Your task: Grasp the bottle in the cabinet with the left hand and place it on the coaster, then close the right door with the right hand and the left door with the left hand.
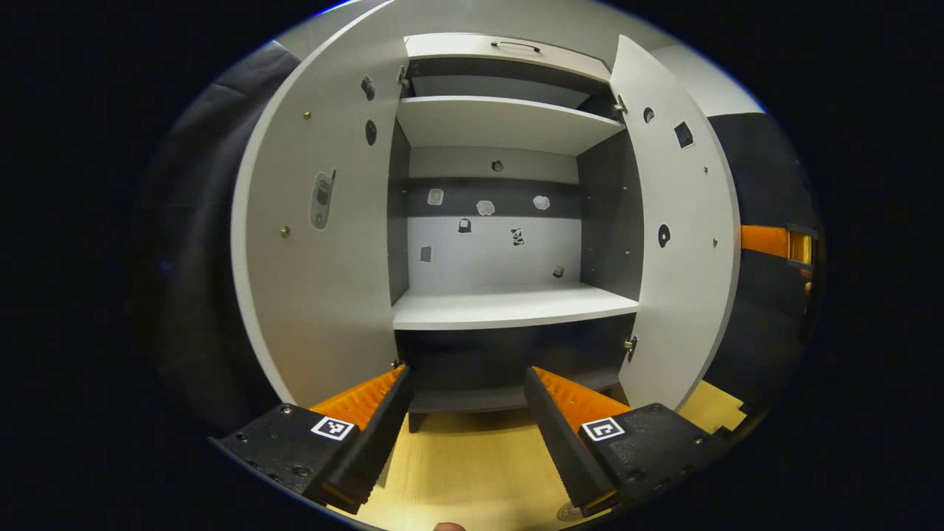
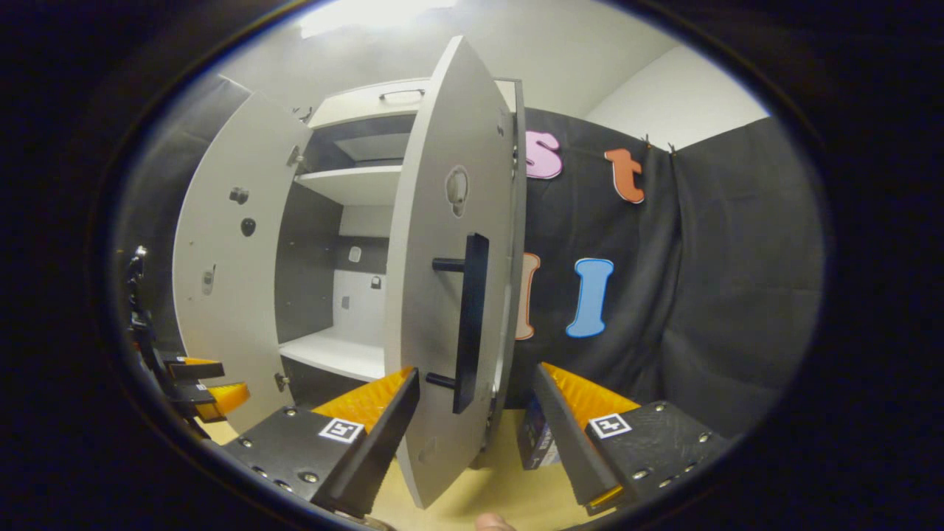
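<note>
Right gripper view: right gripper (image 2: pixel 472 413) open, straddling right door (image 2: pixel 442 295) edge near handle (image 2: pixel 468 317), likely to push shut. Left gripper (image 1: pixel 468 413) open, empty.

My cabinet (image 1: pixel 509 306) at twelve o'clock looks like matt, smooth grey laminate board; the tabletop (image 1: pixel 472 464) under my tongs is pale wood-look; the door handle (image 2: pixel 468 321) is matt black.

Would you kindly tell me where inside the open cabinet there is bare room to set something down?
The middle shelf lies bare between the dark side walls, and the upper shelf is bare too. The left gripper has an open lane between both doors. It is tighter by the right door, whose black handle stands just ahead of the right gripper.
</note>
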Tool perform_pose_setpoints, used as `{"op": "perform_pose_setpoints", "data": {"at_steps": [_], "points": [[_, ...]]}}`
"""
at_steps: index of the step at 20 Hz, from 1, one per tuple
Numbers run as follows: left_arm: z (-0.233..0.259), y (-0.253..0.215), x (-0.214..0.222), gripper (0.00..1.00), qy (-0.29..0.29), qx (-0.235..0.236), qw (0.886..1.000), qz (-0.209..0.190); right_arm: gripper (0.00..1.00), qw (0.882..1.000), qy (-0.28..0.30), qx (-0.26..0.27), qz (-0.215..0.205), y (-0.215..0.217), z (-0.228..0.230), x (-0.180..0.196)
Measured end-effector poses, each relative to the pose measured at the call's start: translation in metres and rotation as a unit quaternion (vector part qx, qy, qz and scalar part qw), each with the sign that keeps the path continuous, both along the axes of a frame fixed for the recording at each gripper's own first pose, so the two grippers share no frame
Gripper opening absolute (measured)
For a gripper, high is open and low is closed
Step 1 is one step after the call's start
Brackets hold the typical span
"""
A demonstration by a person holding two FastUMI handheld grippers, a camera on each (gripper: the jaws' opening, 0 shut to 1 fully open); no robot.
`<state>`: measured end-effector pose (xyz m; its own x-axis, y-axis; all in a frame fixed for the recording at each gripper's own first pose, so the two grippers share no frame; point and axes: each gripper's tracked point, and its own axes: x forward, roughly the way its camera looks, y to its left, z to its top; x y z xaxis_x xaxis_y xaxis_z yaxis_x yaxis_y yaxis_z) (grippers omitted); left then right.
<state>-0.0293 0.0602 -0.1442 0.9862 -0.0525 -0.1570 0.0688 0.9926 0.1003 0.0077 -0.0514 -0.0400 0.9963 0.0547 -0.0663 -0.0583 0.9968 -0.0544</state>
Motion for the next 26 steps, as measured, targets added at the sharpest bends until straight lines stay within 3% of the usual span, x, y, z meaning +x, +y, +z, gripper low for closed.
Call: {"op": "perform_pose_setpoints", "data": {"at_steps": [3,7,8,9,14,17,18,19,20,26], "points": [[-0.002,0.016,-0.010,0.96,0.003,0.009,1.000,0.014,0.92,1.000,0.005,0.008,0.023,0.021,-0.003,0.002],[-0.003,0.036,-0.023,0.96,0.008,0.018,0.999,0.036,0.96,0.996,0.002,0.001,0.090,0.081,-0.005,0.004],[-0.003,0.042,-0.027,0.96,0.007,0.021,0.999,0.042,0.92,0.997,-0.007,-0.016,0.077,0.080,-0.001,0.000],[-0.001,0.048,-0.032,0.96,0.007,0.024,0.998,0.050,0.99,0.997,-0.010,-0.023,0.079,0.082,0.000,0.006],[-0.005,0.081,-0.048,0.96,0.015,0.030,0.996,0.082,0.99,0.990,0.008,0.048,0.131,0.120,0.000,0.008],[-0.001,0.096,-0.058,0.96,0.012,0.033,0.995,0.095,0.96,0.988,0.006,0.060,0.142,0.141,0.003,0.011],[0.000,0.103,-0.062,0.96,0.012,0.036,0.994,0.099,1.00,0.987,0.007,0.063,0.145,0.148,0.001,0.011],[0.001,0.110,-0.066,0.92,0.012,0.039,0.994,0.104,1.00,0.987,0.009,0.066,0.148,0.154,0.000,0.010],[0.002,0.116,-0.069,0.96,0.011,0.042,0.993,0.108,1.00,0.986,0.010,0.069,0.152,0.159,-0.001,0.009],[0.003,0.148,-0.078,0.96,0.010,0.041,0.991,0.131,0.99,0.986,0.017,0.068,0.152,0.177,-0.006,0.009]]}}
